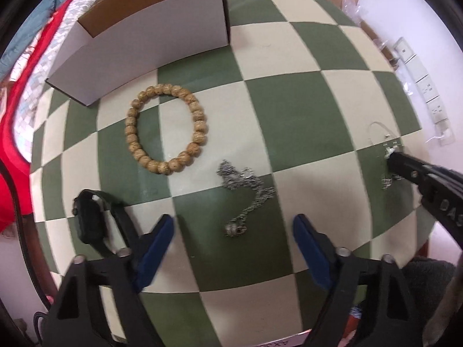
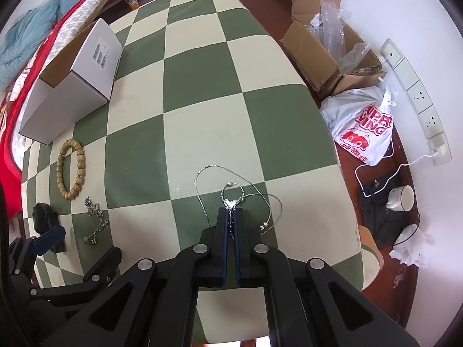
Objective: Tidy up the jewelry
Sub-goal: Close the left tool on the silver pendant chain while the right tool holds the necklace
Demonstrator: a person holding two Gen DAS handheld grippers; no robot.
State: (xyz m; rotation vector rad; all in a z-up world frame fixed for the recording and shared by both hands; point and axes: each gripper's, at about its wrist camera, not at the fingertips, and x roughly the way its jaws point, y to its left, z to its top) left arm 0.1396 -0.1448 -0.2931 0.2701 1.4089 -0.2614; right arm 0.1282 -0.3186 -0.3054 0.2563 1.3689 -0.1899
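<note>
On the green and cream checked table, a wooden bead bracelet lies near an open white box. A chunky silver chain lies just ahead of my open left gripper, between its blue pads. A black watch lies to its left. My right gripper is shut on a thin silver necklace with a heart pendant; its chain loops lie on the table. The right gripper also shows in the left wrist view.
The white box stands at the table's far left edge, by a bed with red and blue bedding. Right of the table on the floor are a cardboard box, a plastic bag, cups and cables.
</note>
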